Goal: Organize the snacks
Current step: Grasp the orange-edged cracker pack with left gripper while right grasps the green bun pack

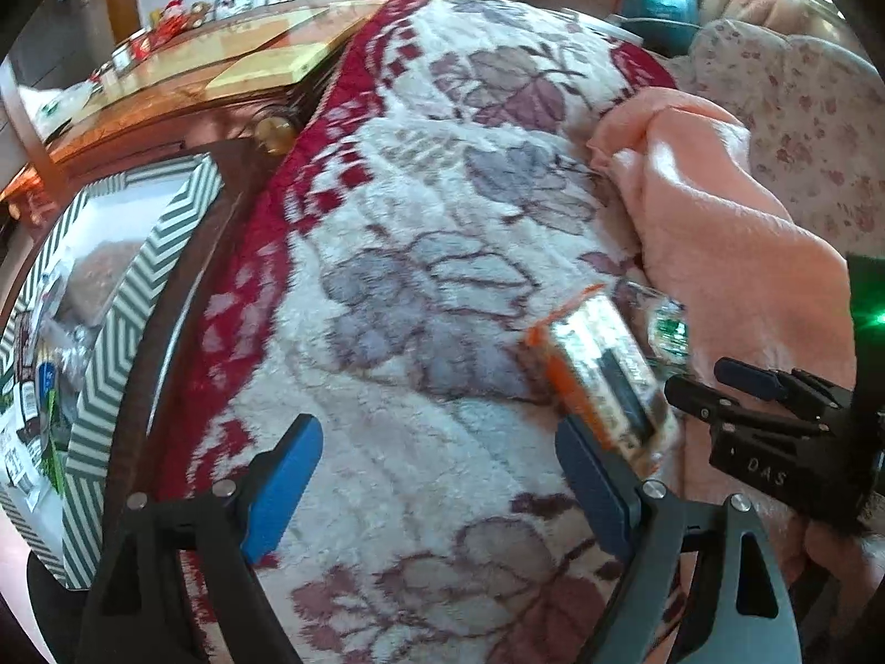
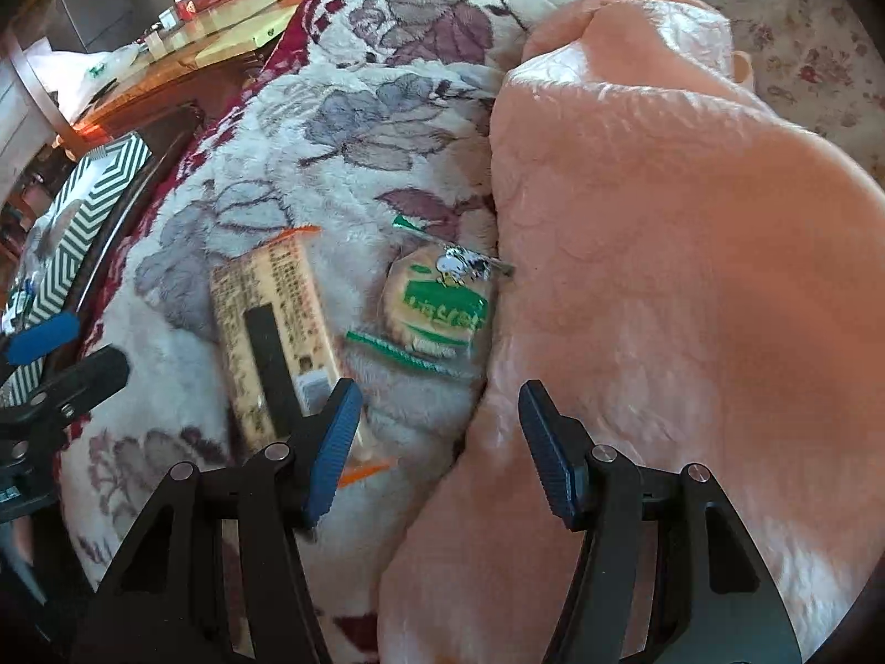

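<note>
Fingers of both grippers wide, empty, angled toward packet and biscuit on blanket, box alongside for stowing.

2 snack packets lie on the floral blanket: a long packet to the left and a round biscuit packet just beside it on the right, against the folded blanket. The folded blanket lies on the floral blanket's right side. A patterned box holding packets stands left of the floral blanket. A table stands behind the box.
</note>
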A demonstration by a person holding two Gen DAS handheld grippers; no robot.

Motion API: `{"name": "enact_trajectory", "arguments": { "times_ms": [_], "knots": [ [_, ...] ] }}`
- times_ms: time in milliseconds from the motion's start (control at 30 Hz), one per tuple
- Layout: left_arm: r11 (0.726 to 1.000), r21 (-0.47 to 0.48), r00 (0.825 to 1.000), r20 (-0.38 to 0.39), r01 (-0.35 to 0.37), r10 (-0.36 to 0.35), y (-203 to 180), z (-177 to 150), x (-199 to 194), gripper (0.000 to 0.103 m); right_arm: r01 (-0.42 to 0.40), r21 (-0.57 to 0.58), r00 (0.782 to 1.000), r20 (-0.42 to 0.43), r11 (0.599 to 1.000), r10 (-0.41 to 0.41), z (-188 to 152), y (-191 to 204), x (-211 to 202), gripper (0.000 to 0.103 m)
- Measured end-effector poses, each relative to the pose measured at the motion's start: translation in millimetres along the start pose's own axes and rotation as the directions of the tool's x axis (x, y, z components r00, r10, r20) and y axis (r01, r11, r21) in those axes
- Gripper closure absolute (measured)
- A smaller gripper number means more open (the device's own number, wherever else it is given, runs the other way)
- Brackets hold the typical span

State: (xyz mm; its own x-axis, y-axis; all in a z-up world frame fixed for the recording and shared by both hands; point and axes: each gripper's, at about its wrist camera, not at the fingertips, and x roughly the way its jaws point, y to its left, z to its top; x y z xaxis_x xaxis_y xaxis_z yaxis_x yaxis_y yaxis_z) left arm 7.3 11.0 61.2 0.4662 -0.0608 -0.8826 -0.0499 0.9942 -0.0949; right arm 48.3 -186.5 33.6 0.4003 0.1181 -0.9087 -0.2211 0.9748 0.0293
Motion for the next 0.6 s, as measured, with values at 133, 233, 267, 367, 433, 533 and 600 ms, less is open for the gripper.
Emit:
{"name": "enact_trajectory", "arguments": {
  "times_ms": [133, 233, 267, 367, 433, 533, 600],
  "knots": [
    [0.999, -0.038, 1.000, 0.007, -0.019, 0.019, 16, 2, -2, 0.015, -0.167, 0.026, 0.986, -0.011, 0.986, 0.168, 2, 13, 9, 0.043],
    [0.998, -0.061, 1.000, 0.004, -0.019, 0.019, 24, 3, -3, 0.015, -0.223, -0.025, 0.974, -0.058, 0.975, 0.221, -4, 39, 16, 0.041],
    [0.998, -0.062, 1.000, 0.006, -0.021, 0.021, 25, 3, -4, 0.015, -0.176, -0.065, 0.984, -0.040, 0.982, 0.174, -5, 46, 14, 0.041],
    [0.997, -0.066, 1.000, 0.013, -0.028, 0.029, 28, 3, -5, 0.015, -0.112, -0.087, 0.994, 0.003, 0.990, 0.113, 1, 43, 8, 0.041],
    [0.997, -0.071, 1.000, 0.009, -0.023, 0.024, 30, 2, -5, 0.015, -0.070, -0.089, 0.997, 0.015, 0.994, 0.071, 3, 36, 5, 0.040],
    [0.997, -0.069, 1.000, -0.002, -0.027, 0.026, 32, 0, -1, 0.015, -0.119, -0.024, 0.992, 0.045, 0.993, 0.120, 5, 19, -8, 0.040],
    [0.997, -0.075, 1.000, -0.011, -0.028, 0.027, 33, -2, 2, 0.015, -0.223, 0.022, 0.974, 0.045, 0.975, 0.222, 10, 7, -14, 0.040]
  ]
}}
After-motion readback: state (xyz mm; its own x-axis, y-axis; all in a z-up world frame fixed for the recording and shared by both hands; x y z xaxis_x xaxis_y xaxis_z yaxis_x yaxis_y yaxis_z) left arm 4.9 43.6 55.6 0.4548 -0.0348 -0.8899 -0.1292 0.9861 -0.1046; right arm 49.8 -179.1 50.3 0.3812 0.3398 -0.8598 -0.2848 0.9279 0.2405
